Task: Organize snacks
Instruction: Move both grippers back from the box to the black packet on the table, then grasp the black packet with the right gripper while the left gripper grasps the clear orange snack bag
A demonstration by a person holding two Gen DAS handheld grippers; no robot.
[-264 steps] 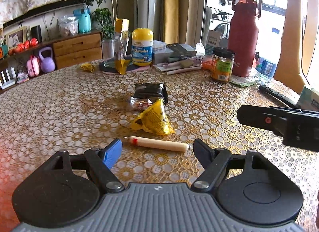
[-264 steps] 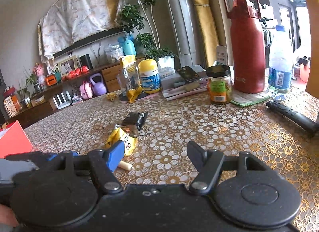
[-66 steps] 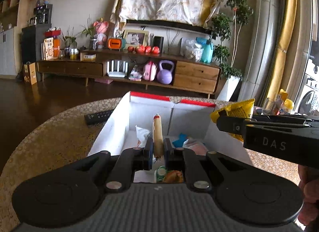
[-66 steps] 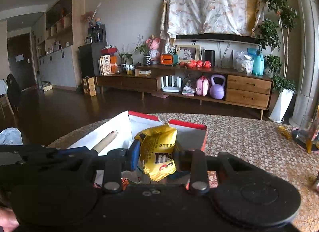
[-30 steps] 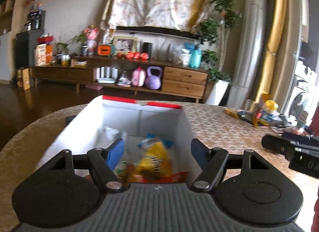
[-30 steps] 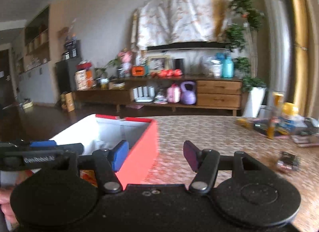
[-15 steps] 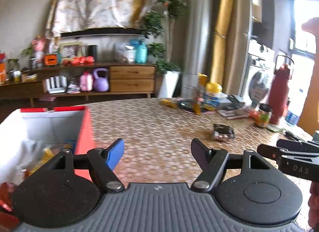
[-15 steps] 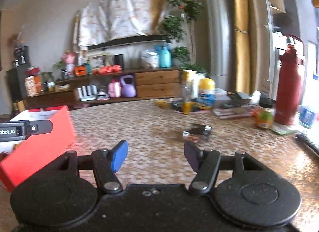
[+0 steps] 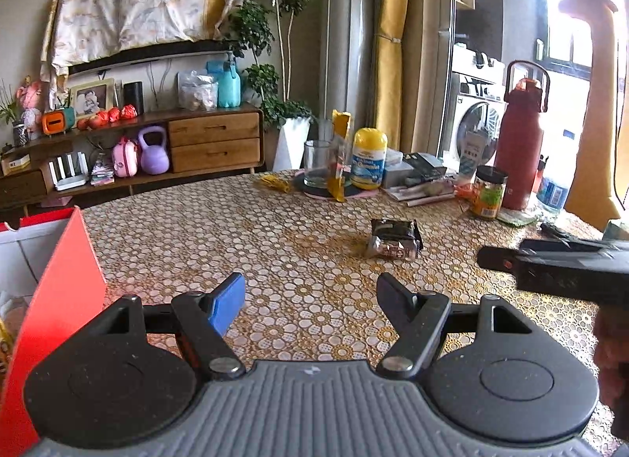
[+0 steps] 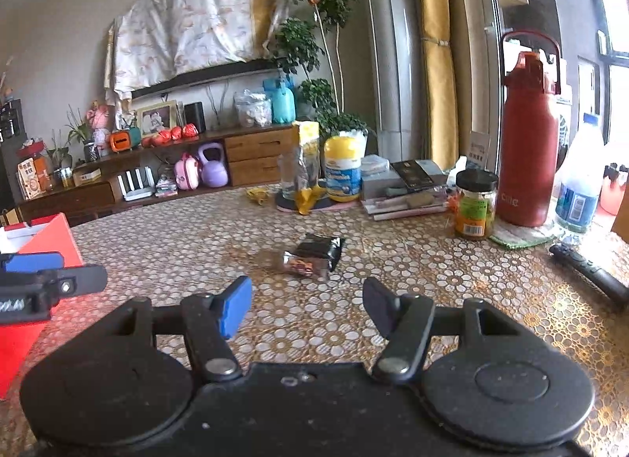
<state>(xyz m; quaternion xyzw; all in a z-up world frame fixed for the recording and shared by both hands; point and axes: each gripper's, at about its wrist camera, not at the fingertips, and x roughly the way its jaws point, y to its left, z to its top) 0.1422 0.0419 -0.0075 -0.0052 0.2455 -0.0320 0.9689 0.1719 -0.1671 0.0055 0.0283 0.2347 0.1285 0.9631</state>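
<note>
In the left wrist view, the left gripper (image 9: pixel 310 292) has its jaws apart, and only the table (image 9: pixel 196 229) with its flower-pattern cloth shows between them. A dark snack pack (image 9: pixel 394 243) lies on the table ahead of the gripper, a little to the right of its right finger and well apart from it. A second small wrapper seems to lie against the front of the pack, but the view does not make this clear. The red box (image 9: pixel 55 299) stands just to the left of the gripper; its white inside shows at the left edge. The right gripper (image 9: pixel 558 268) comes in from the right side, beside the left one, above the table. Far ahead stand a glass (image 9: pixel 316 163), a yellow-capped bottle (image 9: pixel 368 158), a jar (image 9: pixel 488 192) and a red flask (image 9: pixel 521 142).

In the right wrist view, the right gripper (image 10: pixel 306 305) also has its jaws apart with nothing between them. The snack pack (image 10: pixel 314 254) lies straight ahead of the gap, not touched. The box (image 10: pixel 43 244) is to the far left, and the left gripper (image 10: pixel 51 278) shows in front of it. A remote (image 10: pixel 589 270) lies to the right, near the table edge.
</note>
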